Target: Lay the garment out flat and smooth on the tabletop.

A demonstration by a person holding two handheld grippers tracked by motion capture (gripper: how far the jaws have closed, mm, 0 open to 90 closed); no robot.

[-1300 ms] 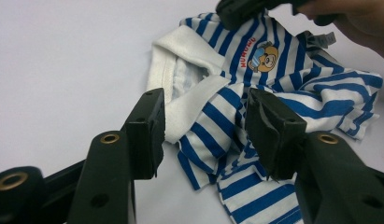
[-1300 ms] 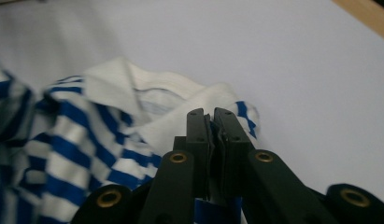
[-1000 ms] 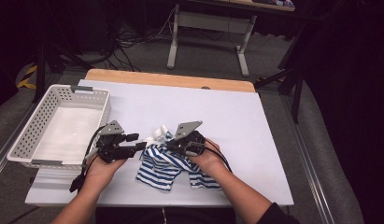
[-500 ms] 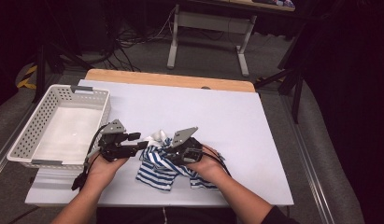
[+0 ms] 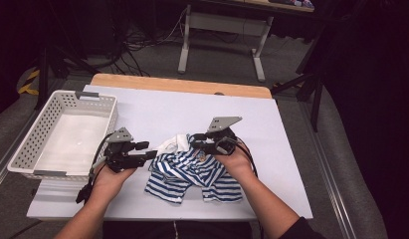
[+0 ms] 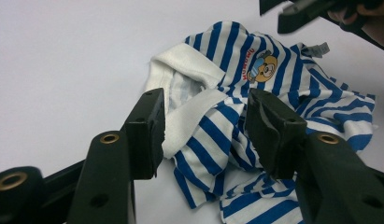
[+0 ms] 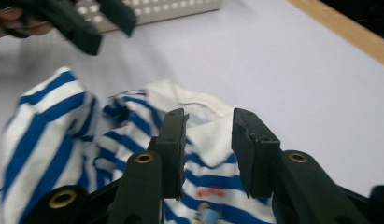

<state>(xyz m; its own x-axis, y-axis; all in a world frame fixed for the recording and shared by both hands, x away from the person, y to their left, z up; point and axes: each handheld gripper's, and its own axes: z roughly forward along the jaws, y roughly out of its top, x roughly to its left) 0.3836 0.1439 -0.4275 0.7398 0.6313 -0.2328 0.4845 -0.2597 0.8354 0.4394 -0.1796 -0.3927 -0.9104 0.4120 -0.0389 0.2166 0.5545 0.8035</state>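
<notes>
- Blue-and-white striped cotton, a small shirt, lies crumpled at the lower centre of the high view on the white table. My left gripper sits at its left edge, my right gripper over its top edge. A white slatted basket stands at the left of the frame, apart from the shirt.
- In the left gripper view, the shirt spreads from the centre to the right of the frame, a bear print near its upper middle. My left gripper has its jaws parted, white collar cloth and striped folds lying between them; neither pad presses on the fabric. My right gripper shows at the upper right corner of the frame.
- In the right gripper view, the shirt fills the lower left and centre. My right gripper has just been opening; its jaws stand apart above the cloth, nothing clamped between them. My left gripper hangs at the upper left, with the basket along the top edge behind it.
</notes>
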